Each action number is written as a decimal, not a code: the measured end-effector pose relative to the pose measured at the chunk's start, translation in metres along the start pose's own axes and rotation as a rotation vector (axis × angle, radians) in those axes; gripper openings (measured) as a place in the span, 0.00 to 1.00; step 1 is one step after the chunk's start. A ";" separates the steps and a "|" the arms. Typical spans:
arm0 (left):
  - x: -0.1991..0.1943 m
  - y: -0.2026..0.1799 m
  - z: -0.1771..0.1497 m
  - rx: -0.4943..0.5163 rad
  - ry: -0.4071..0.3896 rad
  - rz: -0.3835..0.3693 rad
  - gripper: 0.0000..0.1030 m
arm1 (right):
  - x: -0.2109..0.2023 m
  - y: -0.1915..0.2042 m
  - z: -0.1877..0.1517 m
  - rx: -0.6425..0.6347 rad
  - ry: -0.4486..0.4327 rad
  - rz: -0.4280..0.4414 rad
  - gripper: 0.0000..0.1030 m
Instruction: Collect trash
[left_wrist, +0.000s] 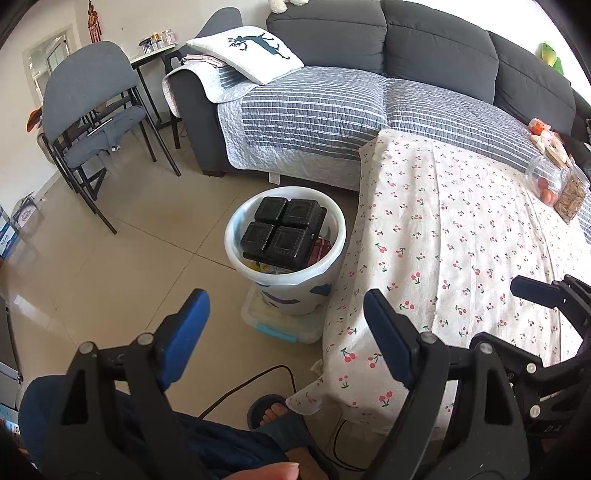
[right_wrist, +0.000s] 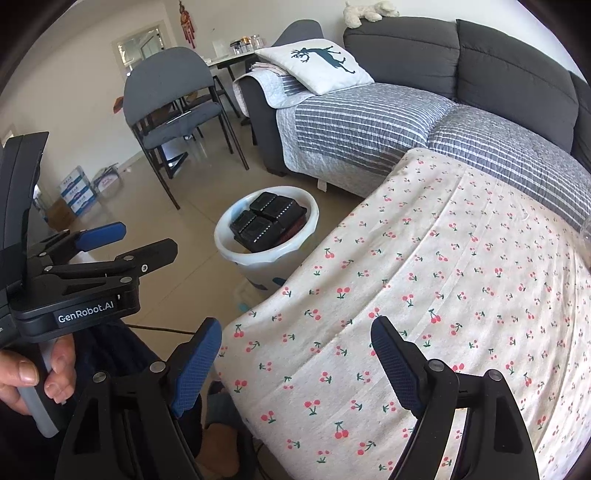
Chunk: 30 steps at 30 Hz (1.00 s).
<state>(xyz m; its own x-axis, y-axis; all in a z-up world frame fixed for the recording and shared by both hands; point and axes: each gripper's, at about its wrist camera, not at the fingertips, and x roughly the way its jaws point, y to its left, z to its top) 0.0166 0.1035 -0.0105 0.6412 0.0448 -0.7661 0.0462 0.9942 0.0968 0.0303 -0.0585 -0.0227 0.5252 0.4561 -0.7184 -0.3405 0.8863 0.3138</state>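
Observation:
A white bucket (left_wrist: 236, 236) stands on the floor beside the table's left edge. On top of its contents lies a black four-cell plastic tray (left_wrist: 284, 230), with coloured wrappers under it. My left gripper (left_wrist: 288, 326) hovers open and empty in front of the bucket, above the floor. A blue finger (left_wrist: 535, 291) of my right gripper pokes in over the table. In the right wrist view, my right gripper (right_wrist: 295, 363) is open and empty above the cherry-print tablecloth (right_wrist: 424, 277). The bucket (right_wrist: 225, 236) and tray (right_wrist: 266, 221) lie beyond it, and the left gripper (right_wrist: 122, 242) is at the left.
A clear jar (left_wrist: 546, 177) and snack packets (left_wrist: 570, 195) sit at the table's far right. A grey sofa (left_wrist: 369, 40) with a striped quilt stands behind. There is a grey chair (left_wrist: 88, 92) at the left, a foot in a slipper (left_wrist: 271, 410) and a cable (left_wrist: 251, 380) below, and a plastic box (left_wrist: 280, 325) under the bucket.

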 end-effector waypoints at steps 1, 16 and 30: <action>0.000 0.000 0.000 0.000 0.000 0.000 0.83 | 0.000 0.000 0.000 -0.003 0.000 0.000 0.82; 0.000 -0.001 0.001 0.003 0.007 -0.014 0.83 | 0.001 0.001 0.001 -0.006 -0.005 -0.013 0.82; 0.002 -0.003 0.001 -0.001 0.014 -0.032 0.83 | 0.000 0.000 0.001 -0.011 -0.009 -0.028 0.82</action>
<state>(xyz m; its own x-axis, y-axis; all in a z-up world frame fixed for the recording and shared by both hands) 0.0188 0.1006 -0.0118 0.6289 0.0143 -0.7774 0.0660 0.9952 0.0716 0.0309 -0.0578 -0.0225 0.5415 0.4321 -0.7212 -0.3341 0.8978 0.2870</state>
